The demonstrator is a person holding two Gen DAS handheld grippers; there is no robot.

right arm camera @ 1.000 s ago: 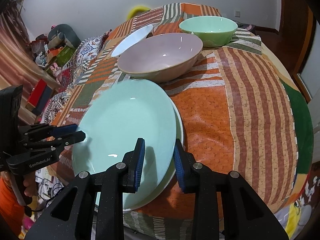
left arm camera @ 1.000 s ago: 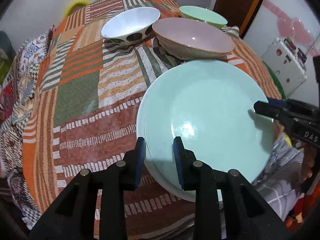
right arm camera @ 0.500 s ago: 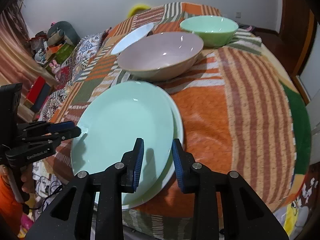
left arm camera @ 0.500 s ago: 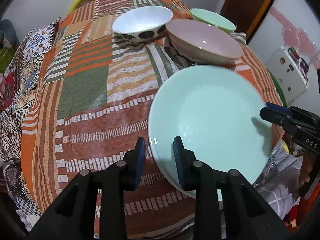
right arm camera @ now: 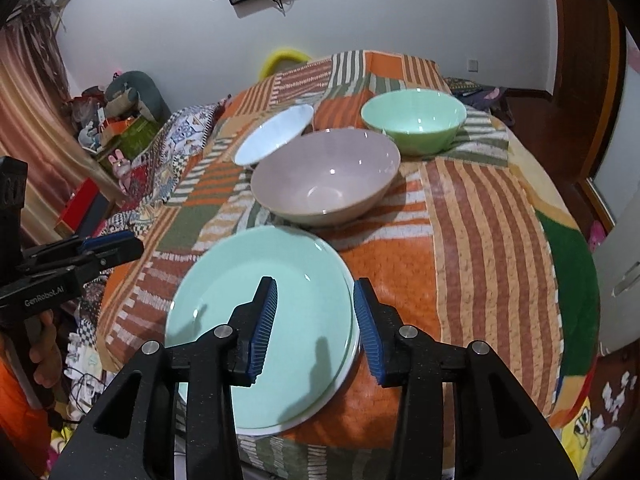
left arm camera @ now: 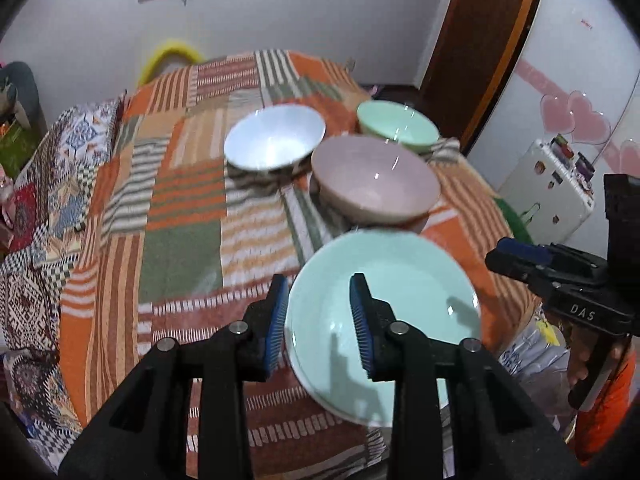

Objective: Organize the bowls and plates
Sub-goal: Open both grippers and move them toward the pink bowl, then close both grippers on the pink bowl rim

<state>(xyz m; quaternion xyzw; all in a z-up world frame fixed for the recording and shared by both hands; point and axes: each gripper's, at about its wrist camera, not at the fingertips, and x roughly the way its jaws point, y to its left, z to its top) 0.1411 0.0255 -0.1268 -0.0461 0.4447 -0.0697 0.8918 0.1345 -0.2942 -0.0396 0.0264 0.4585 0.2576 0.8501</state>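
A mint-green plate (right arm camera: 264, 320) lies on a white plate (right arm camera: 340, 380) whose rim shows only as a thin edge beneath it, near the front edge of a round table covered by a patchwork cloth (right arm camera: 480, 240) in orange, brown and green stripes. The mint-green plate serves as the landmark here.

Just behind it stands a wide pink bowl (right arm camera: 326, 178), upright and close to the plate's far rim. Behind the pink bowl and to the right sits a green bowl (right arm camera: 414, 120), also upright. Behind the pink bowl to the left is a white bowl (left arm camera: 274, 138), partly hidden by the pink bowl in the right wrist view; the left wrist view shows it whole, though blurred.

The left gripper (left arm camera: 320, 320) hangs above the plate's left rim, its blue-padded fingers (left arm camera: 278, 320) apart on either side of that rim and pressing on nothing. Its jaws have just been opening; the plate is below them, not held. The right gripper (right arm camera: 316, 324) hangs above the plate's right rim in the same way, its jaws also just opened, released, with the rim seen between its pads but clear of them.

Each gripper appears at the edge of the other's view, beside the plate, with a person's hand (right arm camera: 44, 344) around the left gripper's handle.
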